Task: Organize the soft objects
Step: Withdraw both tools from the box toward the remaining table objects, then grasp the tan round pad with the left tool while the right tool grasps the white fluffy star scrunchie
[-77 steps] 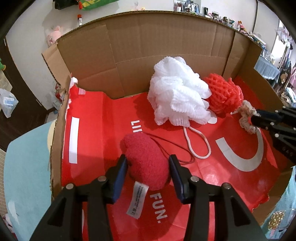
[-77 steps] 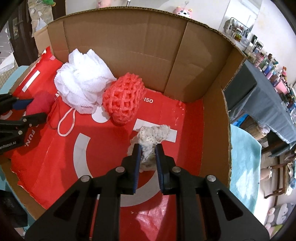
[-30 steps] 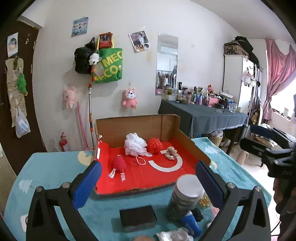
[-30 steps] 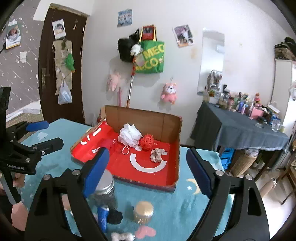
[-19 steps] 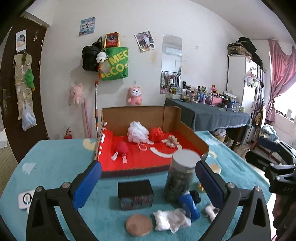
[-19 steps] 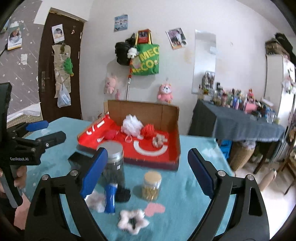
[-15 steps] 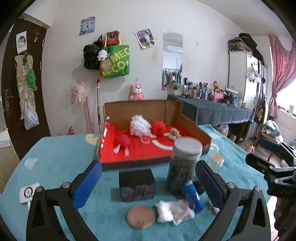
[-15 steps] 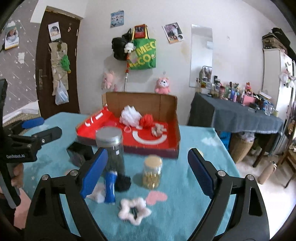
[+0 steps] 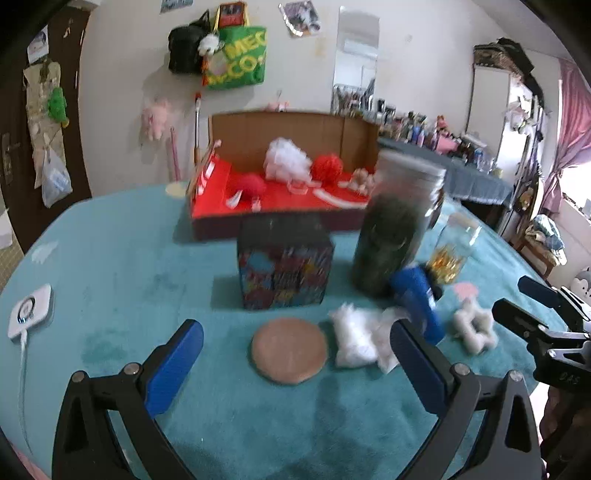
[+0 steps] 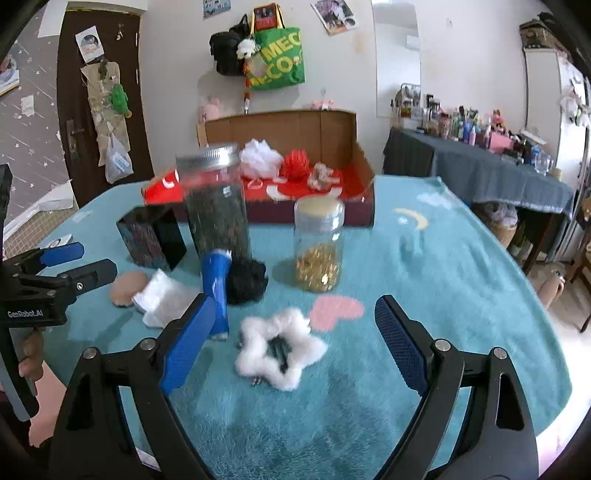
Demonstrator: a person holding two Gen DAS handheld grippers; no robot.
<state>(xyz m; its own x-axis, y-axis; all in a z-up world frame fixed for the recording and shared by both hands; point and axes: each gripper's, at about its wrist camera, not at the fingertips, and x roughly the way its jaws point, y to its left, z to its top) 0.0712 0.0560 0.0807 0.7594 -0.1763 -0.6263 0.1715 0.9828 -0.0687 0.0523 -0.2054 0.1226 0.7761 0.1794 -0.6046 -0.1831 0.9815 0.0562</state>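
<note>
Both grippers sit lower than a second ago: left gripper [image 9: 295, 350] and right gripper [image 10: 295, 325] gape wide, empty (cardboard box [image 10: 332, 129] at twelve o'clock, half hidden behind the tall jar [image 10: 216, 201]).

the left wrist view is smeared by motion: the tall dark jar [image 9: 397, 229], the blue bottle [image 9: 417, 302] and the patterned box [image 9: 284, 262] lose their edges. the jar hides the cardboard box's [image 9: 291, 133] right front corner. the poster [image 10: 217, 7] is cut off by the top edge.
</note>
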